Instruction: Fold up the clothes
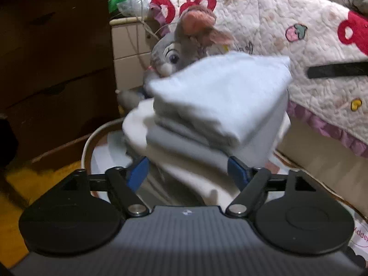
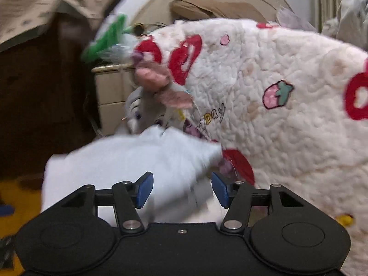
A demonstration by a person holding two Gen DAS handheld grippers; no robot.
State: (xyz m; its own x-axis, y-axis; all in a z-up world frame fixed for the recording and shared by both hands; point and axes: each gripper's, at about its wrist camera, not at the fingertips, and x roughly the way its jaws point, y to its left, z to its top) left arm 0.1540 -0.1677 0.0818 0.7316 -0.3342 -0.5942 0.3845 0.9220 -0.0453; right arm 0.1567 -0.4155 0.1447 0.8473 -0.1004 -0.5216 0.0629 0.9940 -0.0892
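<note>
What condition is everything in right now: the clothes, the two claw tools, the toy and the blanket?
Top cloth: folded, lying on the pile.
Pile: stacked, folded, on a round surface.
Left gripper: open, nothing held.
Right gripper: open, white cloth between the jaws, not pinched.
Plush rabbit: lying behind the pile.
Quilt: draped, hanging down.

A stack of folded clothes, pale blue pieces over white ones, sits squared but slightly slumped in a round basket.
</note>
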